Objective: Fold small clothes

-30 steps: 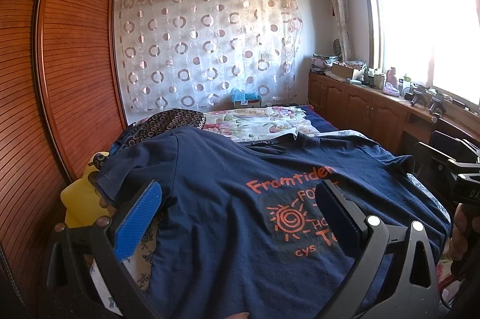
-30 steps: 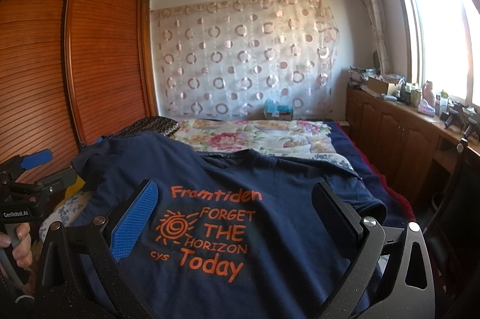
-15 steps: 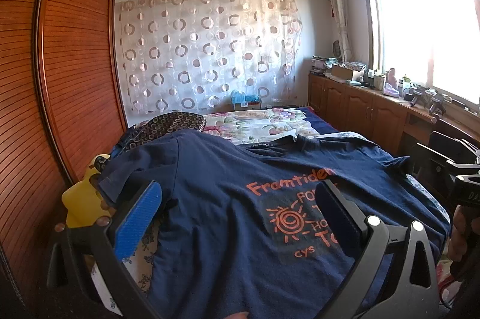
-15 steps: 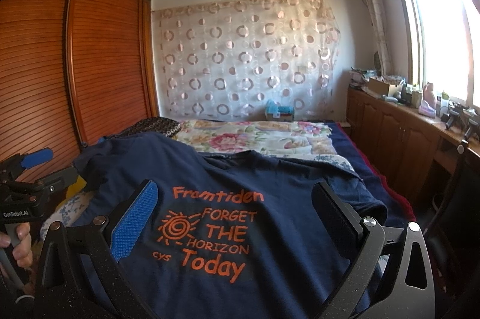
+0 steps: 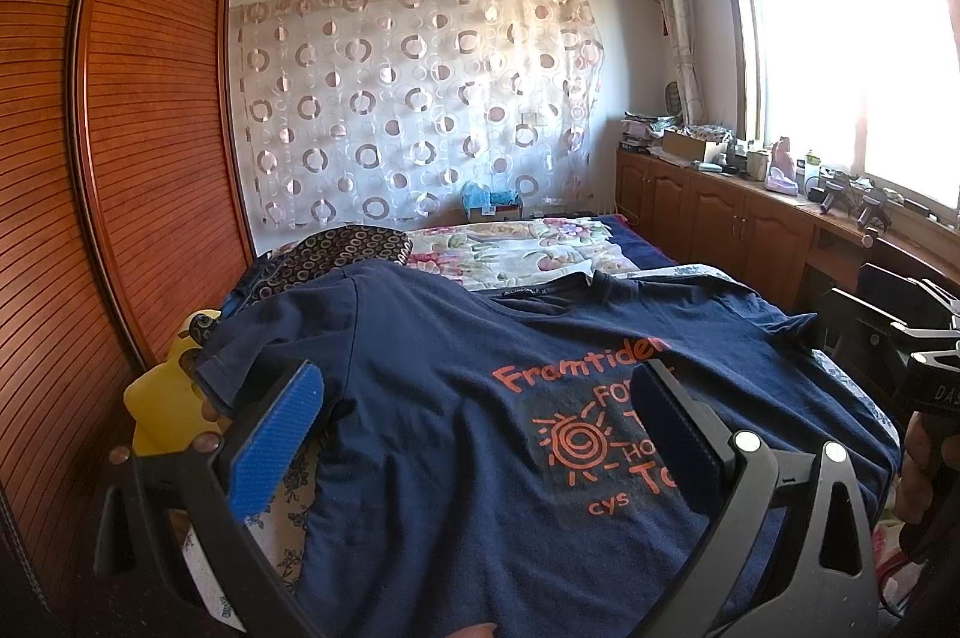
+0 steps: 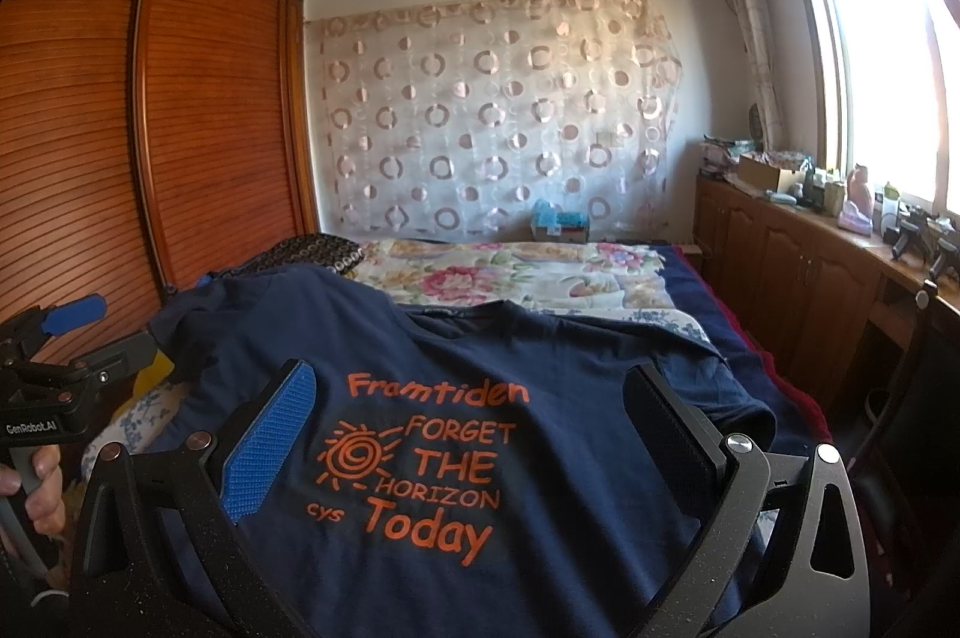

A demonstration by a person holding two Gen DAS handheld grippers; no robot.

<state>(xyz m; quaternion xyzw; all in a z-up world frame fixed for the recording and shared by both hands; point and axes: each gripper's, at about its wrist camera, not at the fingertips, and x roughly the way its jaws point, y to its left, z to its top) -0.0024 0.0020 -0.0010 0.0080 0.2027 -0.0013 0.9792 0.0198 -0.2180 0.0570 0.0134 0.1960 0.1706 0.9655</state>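
A navy T-shirt (image 5: 432, 398) with orange print lies spread flat, front up, on the bed; it also shows in the right wrist view (image 6: 540, 368). My left gripper (image 5: 480, 416) is open and empty, hovering above the shirt's lower left part. My right gripper (image 6: 468, 428) is open and empty above the printed chest area. Each gripper appears in the other's view: the right one at the right edge (image 5: 924, 362), the left one at the left edge (image 6: 54, 368).
A wooden slatted wardrobe (image 5: 120, 158) runs along the bed's left side. A yellow object (image 5: 162, 398) sits by the shirt's left sleeve. A floral quilt (image 6: 510, 272) and patterned pillow (image 5: 342, 248) lie beyond the shirt. Wooden cabinets (image 5: 750, 224) stand under the window on the right.
Both grippers stay open over the shirt with only a slight drift of view. The shirt has not moved.
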